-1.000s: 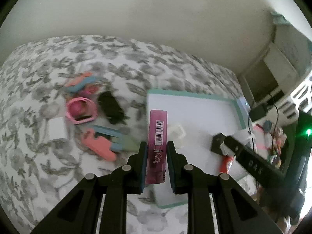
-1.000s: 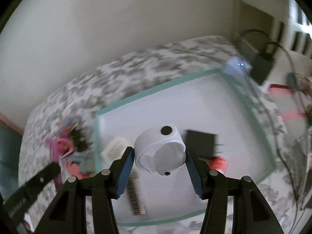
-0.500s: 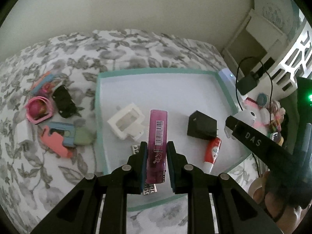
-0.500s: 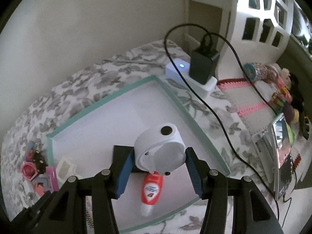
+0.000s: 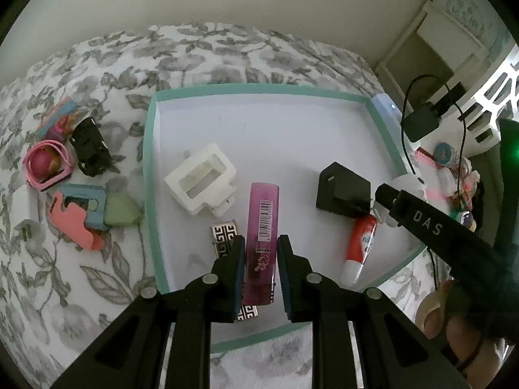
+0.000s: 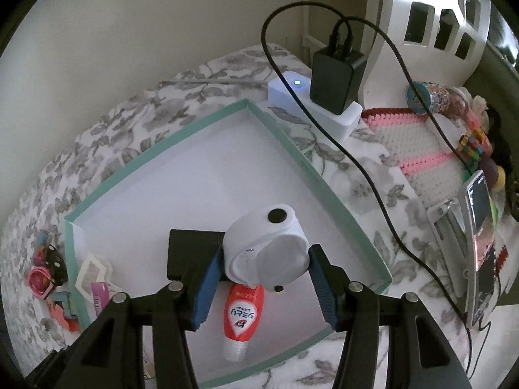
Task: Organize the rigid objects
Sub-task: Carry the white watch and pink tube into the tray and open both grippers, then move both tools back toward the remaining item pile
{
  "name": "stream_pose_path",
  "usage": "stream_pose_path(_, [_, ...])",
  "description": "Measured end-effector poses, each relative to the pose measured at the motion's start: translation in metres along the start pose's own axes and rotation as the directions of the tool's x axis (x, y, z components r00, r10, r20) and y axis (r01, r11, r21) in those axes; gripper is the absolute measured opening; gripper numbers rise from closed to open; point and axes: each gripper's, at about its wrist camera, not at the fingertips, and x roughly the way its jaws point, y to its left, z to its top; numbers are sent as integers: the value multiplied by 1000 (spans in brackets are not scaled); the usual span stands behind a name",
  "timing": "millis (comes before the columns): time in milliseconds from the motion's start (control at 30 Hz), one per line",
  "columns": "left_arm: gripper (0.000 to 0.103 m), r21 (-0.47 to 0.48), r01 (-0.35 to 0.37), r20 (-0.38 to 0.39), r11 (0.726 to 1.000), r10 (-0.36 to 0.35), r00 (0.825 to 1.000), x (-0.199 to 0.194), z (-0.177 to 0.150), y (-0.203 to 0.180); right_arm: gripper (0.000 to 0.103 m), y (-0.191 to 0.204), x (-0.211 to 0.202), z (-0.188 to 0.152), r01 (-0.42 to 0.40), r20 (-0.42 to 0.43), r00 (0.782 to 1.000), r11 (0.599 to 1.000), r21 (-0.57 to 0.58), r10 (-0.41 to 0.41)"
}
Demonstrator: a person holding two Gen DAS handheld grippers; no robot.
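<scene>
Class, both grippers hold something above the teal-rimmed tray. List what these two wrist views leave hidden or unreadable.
- Patterned silver piece, left wrist view: near end hidden behind the left gripper and pink tube.
- Black block, right wrist view: partly covered by the white round device and right gripper.
- Pink tube's label: too small.

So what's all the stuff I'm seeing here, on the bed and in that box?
tray: 1, white, teal rim, on the floral cover
white frame: 1, in tray
black block: 1, in tray
red tube: 1, in tray
patterned silver bar: 1, in tray
colourful small items: several, pink, blue, green, black, left of tray
charger: 1, black, on a white hub
left gripper: holds purple tube
right gripper: holds white strap device
</scene>
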Motion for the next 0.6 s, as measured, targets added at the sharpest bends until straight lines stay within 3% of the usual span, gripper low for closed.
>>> stream_pose_path(200, [21,-20,-5,-12,1000,4,1000,3,2,3,58,3,0,0,7,-5,1000,1000,-21,-7])
stream_pose_path(333, [34,-38,4,-22,999,-5,1000,2,2,7,58,4,0,-1,16,-7,1000,999,-36,-16])
stream_pose_path(500, [36,-51,9,-6,999,-9,1000,-6,4,11,62,5,-2,0,27,-4,1000,999,-42,-27])
stream_pose_path(600, [43,-65,-6,11,998,6,1000,-13,6,15,64,7,-8,3,32,18,999,998,-55,-31])
